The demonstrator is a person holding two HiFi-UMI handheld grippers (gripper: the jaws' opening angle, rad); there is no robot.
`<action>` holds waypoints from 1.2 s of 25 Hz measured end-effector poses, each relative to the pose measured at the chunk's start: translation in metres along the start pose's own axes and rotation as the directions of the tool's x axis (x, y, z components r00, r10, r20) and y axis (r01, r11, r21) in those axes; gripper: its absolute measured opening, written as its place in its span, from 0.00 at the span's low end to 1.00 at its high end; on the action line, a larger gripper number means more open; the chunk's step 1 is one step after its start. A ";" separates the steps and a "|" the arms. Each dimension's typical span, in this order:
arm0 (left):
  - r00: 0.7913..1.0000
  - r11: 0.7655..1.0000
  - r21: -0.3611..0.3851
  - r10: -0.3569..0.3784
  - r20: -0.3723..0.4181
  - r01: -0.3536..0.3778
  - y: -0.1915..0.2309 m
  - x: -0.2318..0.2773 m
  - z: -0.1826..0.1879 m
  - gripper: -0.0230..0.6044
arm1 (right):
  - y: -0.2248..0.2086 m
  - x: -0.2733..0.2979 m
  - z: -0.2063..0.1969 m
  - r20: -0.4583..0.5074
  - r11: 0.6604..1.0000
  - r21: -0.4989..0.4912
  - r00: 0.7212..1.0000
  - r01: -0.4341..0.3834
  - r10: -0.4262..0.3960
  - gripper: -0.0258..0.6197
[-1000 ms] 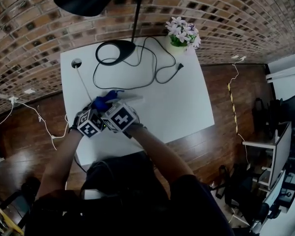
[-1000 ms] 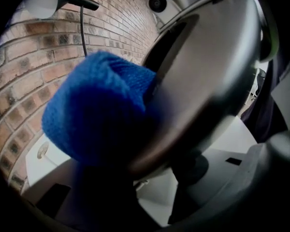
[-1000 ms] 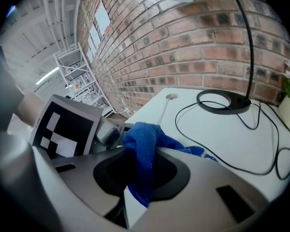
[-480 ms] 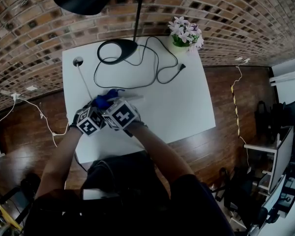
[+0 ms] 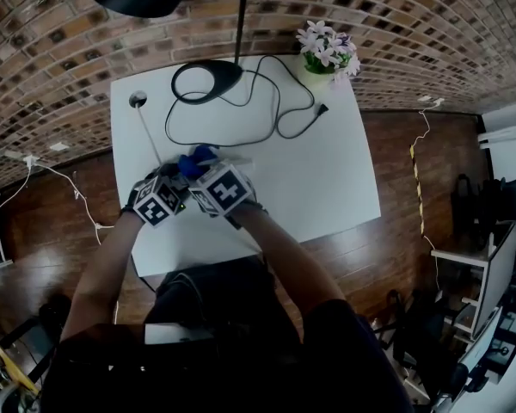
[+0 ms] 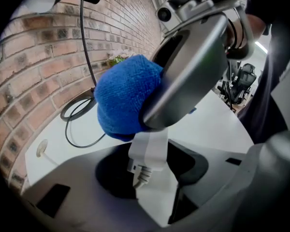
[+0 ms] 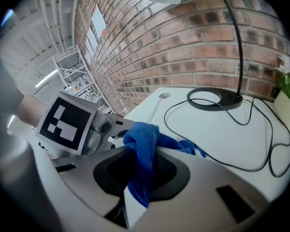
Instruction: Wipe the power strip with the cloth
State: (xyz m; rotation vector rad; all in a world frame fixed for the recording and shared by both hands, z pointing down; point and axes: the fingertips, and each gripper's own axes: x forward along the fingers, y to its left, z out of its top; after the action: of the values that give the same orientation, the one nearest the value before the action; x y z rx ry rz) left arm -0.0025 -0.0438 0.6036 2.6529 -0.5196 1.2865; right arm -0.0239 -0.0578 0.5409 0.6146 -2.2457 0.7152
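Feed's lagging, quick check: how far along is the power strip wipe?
Done: the left gripper clamps the power strip at its cord end, and the right gripper pinches the blue cloth. In hand: the cloth is bunched against the strip. Left: the wiping itself; how much is already clean doesn't show.

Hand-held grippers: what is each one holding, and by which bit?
The left hand-held gripper grips the white power strip at its cord end. The right hand-held gripper pinches the blue cloth by a bunched fold.
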 end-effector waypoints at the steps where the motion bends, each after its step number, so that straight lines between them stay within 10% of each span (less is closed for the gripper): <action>1: 1.000 1.000 -0.001 0.000 -0.001 0.000 0.001 0.001 0.001 0.34 | -0.004 -0.002 -0.001 -0.003 1.000 0.002 1.000 0.005 -0.005 0.14; 30: 0.997 1.000 -0.030 0.004 -0.072 -0.006 0.002 0.004 0.004 0.35 | -0.070 -0.050 -0.028 0.025 0.995 0.089 0.999 0.036 -0.039 0.14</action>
State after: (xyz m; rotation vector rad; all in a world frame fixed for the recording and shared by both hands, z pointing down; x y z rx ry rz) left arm 0.0021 -0.0476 0.6041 2.5716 -0.5315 1.3597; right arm 0.0639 -0.0799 0.5432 0.7109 -2.2301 0.7954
